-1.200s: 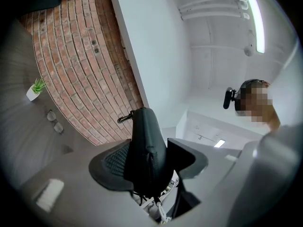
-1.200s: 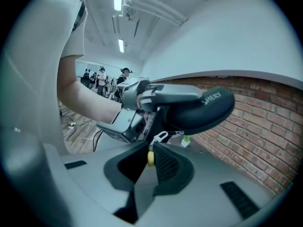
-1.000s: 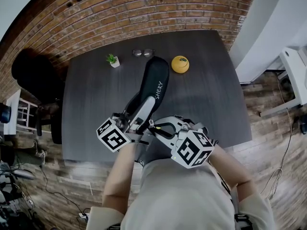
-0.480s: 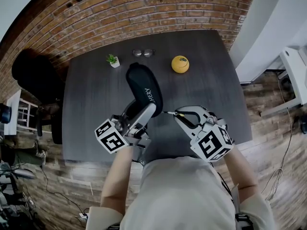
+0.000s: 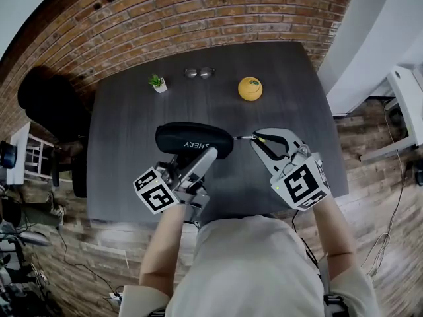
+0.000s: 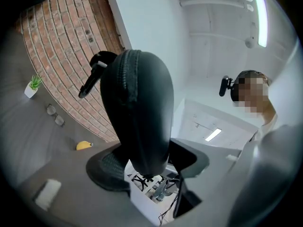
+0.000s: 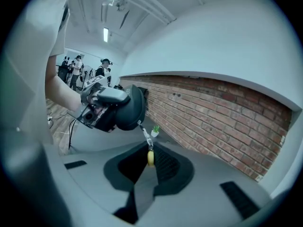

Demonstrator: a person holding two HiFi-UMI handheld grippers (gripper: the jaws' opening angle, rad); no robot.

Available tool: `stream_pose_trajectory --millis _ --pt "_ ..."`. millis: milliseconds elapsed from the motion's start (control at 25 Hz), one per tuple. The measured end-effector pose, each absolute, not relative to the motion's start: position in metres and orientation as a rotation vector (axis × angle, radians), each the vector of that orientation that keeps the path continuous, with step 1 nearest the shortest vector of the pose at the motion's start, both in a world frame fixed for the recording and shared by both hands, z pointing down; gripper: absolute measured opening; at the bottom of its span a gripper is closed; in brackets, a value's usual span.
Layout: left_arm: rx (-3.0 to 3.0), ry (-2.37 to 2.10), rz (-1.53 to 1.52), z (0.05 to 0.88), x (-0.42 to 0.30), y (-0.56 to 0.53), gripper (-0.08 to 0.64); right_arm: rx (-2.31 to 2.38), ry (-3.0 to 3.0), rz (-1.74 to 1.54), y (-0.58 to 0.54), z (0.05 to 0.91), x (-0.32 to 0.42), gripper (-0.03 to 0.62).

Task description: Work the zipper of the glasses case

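A black glasses case [image 5: 192, 139] is held above the dark table [image 5: 132, 131], lying crosswise in the head view. My left gripper [image 5: 209, 153] is shut on its near end; in the left gripper view the case [image 6: 137, 108] rises from between the jaws [image 6: 149, 167], its zipper seam running up the middle. To the right, my right gripper [image 5: 254, 137] is shut on the thin zipper pull [image 5: 241, 137] at the case's right end. In the right gripper view the zipper pull [image 7: 147, 137] stretches from the case [image 7: 130, 109] into the closed right gripper [image 7: 150, 159].
At the back of the table stand a small potted plant [image 5: 157, 82], a pair of eyeglasses [image 5: 198, 72] and a round yellow object [image 5: 250, 88]. A brick wall runs behind the table. A black chair [image 5: 46, 101] stands at the table's left edge.
The case has swung from pointing away from me to lying crosswise. My right gripper has moved right and away from the left one, keeping hold of the zipper pull. The left gripper has stayed in place.
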State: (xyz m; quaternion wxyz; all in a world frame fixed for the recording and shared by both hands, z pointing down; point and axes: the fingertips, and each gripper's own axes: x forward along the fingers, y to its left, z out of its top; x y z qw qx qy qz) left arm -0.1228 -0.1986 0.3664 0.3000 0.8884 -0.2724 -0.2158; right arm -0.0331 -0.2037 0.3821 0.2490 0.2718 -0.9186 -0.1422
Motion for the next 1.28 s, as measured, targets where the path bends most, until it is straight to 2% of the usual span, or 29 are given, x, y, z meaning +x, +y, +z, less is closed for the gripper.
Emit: stream_pose_trajectory --millis 680,1280 --pt "2.245 -0.786 -0.728 0.365 -0.147 -0.21 0.244 0.775 -2.503 -0.376 -0.208 0.384 -0.033 0.038" --pt "2.17 -0.869 -0.921 0.343 -0.16 -0.225 0.222 0.632 -2.563 -0.277 -0.167 0.417 -0.081 0.037"
